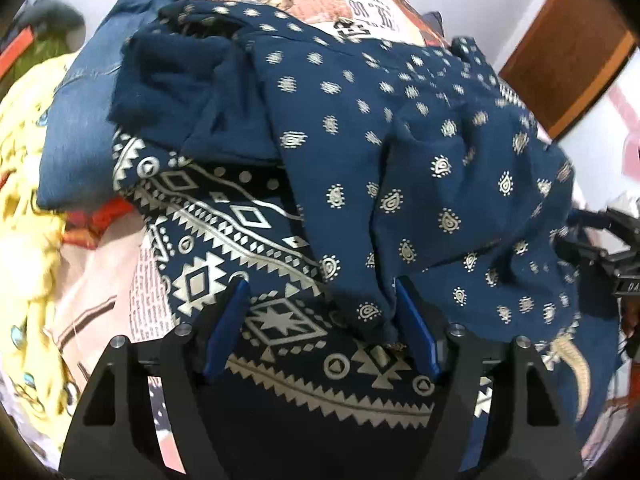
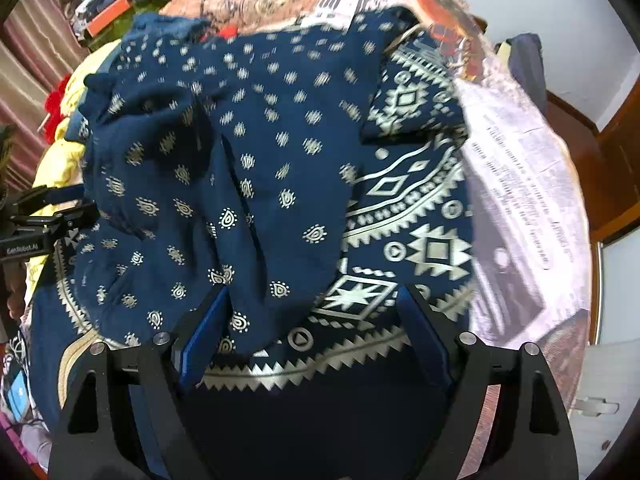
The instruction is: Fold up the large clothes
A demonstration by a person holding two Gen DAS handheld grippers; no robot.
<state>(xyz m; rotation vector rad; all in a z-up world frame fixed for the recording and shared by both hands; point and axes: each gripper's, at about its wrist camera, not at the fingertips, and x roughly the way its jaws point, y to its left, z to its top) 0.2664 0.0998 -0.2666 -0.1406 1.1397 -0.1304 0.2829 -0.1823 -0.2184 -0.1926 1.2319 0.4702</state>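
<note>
On the bed, a large navy garment [image 1: 400, 140] printed with small pale teardrop motifs lies rumpled over its own wide patterned border [image 1: 248, 232], spread across a bedsheet [image 2: 520, 184] with newspaper-style print. Yellow cloth [image 1: 24, 208] and faded denim [image 1: 68, 120] sit just beside it at the left gripper's side.

The left gripper [image 1: 320, 320] hovers low over the border with its blue pads [image 1: 228, 320] spread wide; a loose fold of the dotted cloth hangs against the inner face of one pad, but nothing is pinched. The right gripper [image 2: 316, 328] is likewise spread apart, with the garment's lower edge drooping between its pads [image 2: 204, 332] and untouched by the other side.

Both tools seem placed at the near hem so each can take a corner. The likely reason is to lift and flatten the bunched upper layer before any fold is made, since the cloth is too creased to fold cleanly as it lies.
</note>
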